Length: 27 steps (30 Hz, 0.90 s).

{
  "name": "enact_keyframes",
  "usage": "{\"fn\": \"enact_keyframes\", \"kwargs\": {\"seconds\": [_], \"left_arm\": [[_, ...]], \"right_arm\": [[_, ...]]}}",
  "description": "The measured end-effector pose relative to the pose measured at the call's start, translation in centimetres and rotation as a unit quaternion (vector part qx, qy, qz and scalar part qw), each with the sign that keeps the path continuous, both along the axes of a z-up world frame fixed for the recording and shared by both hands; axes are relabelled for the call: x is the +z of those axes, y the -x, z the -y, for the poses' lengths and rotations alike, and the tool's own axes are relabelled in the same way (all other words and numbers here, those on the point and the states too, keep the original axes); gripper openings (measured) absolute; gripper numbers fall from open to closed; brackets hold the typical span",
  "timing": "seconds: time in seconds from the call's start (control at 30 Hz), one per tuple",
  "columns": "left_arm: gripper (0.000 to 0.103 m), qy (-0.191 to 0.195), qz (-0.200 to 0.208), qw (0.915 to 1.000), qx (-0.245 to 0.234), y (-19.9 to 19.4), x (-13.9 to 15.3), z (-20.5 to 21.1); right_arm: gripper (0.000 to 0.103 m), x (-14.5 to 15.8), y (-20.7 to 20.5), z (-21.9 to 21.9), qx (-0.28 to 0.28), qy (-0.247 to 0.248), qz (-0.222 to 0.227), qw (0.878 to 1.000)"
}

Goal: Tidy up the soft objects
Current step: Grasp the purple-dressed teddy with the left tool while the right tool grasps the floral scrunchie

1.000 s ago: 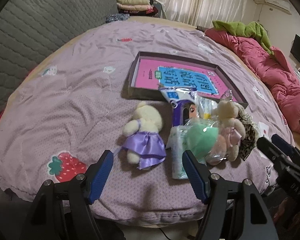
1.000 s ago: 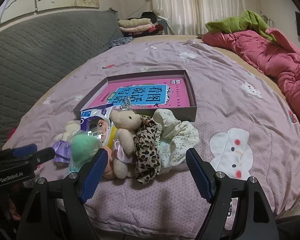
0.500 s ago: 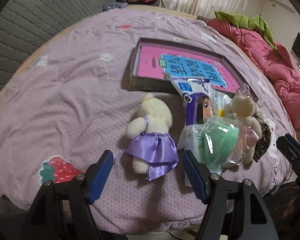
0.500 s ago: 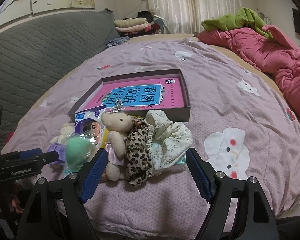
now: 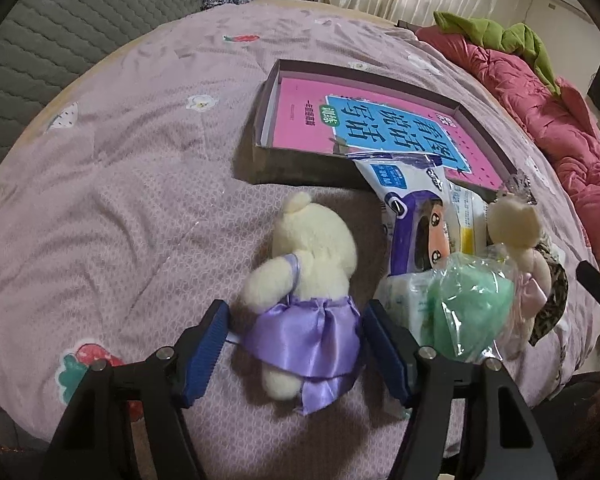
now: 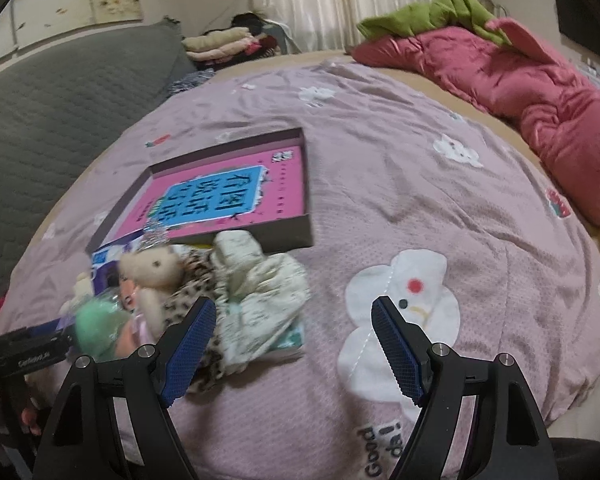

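While the left gripper [image 5: 296, 350] stands spread wide around the purple-skirted plush bear [image 5: 302, 280], which lies just in front of the shallow box [image 5: 300, 164], close on the waist rather than the slippery satin hem. Beyond the bear from the box, the right gripper [image 6: 292, 346] hangs released, holding nothing.

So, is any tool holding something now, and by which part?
Nothing is held. The left tool is open around the bear's purple skirt; the right tool is open.
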<state>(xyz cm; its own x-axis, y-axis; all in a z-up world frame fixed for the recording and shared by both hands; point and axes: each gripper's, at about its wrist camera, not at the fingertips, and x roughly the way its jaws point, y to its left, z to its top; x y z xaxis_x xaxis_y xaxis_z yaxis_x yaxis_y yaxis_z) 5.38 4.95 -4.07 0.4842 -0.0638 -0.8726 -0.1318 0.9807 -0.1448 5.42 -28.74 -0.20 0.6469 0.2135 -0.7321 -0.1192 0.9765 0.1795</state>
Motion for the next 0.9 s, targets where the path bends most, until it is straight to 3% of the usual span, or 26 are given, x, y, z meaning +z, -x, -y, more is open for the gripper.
{"fn": "enact_keyframes", "kwargs": {"seconds": [0.27, 0.33, 0.47, 0.77, 0.9], "left_arm": [[0.057, -0.013, 0.002, 0.9999, -0.006, -0.8, -0.2, 0.3], [0.055, -0.011, 0.004, 0.9999, -0.007, -0.9, -0.2, 0.3], [0.053, -0.001, 0.003, 1.0, -0.006, -1.0, -0.3, -0.1], [0.049, 0.05, 0.005, 0.9987, 0.004, -1.1, -0.2, -1.7], [0.045, 0.033, 0.005, 0.9994, -0.002, -1.0, -0.2, -1.2]], "right_arm": [[0.079, -1.9, -1.6, -1.2, 0.03, -0.003, -0.037, 0.999], [0.072, -2.0, -1.9, -1.6, 0.035, -0.002, -0.041, 0.999], [0.048, -2.8, -3.0, -2.3, 0.05, 0.002, -0.058, 0.997], [0.02, -2.7, -3.6, -3.1, 0.063, 0.024, -0.042, 0.997], [0.013, -2.2, -3.8, -2.8, 0.058, 0.03, -0.027, 0.997]]}}
